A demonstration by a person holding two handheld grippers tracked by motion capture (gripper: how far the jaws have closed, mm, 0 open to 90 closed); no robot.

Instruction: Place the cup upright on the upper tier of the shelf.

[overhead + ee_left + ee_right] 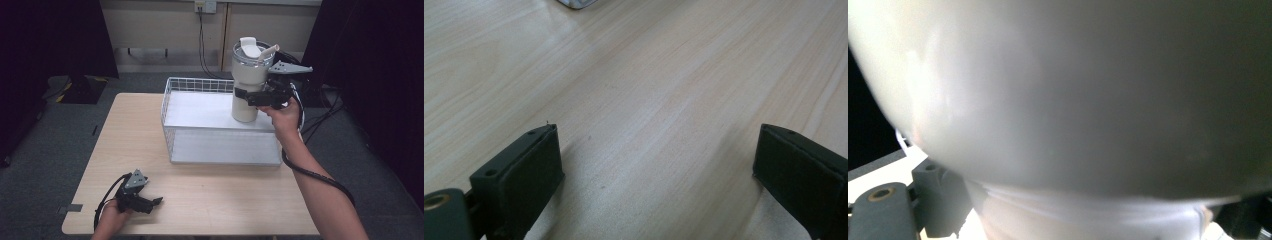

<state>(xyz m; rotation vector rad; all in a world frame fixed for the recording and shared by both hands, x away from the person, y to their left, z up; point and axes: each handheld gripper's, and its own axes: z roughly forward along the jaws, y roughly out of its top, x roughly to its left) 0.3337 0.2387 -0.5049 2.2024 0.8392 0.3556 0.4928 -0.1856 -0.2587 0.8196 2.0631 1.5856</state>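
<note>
Light wood table (200,195), grain running along its length, sits on grey carpet with dark curtains at both sides. On its far half a white wire basket (172,122), rectangular, with a pale flat liner inside; one corner of it peeks into the top of the left gripper view (574,3). Inside the basket's right far part stands a cream tumbler (245,100), upright, base on the liner, clear lid with a white flip spout and a straw leaning right. No brand, label or readable writing on the tumbler, basket or grippers in any frame; tumbler wall in the right gripper view (1073,90) is plain, glossy, very close and blurred. Right gripper (248,95) comes in from the tumbler's right side at mid-body, held by the right hand (282,115), grey three-cornered plate on top, cable looping back along the forearm; jaws clamped around the tumbler body, one jaw seen at the tumbler's front in the high view, left jaw block against its wall in the right gripper view. Left gripper (154,204) rests low at the near left of the table, well apart from the basket, left hand (111,217) on it; jaws spread wide with bare tabletop between them (659,165), holding nothing.
</note>
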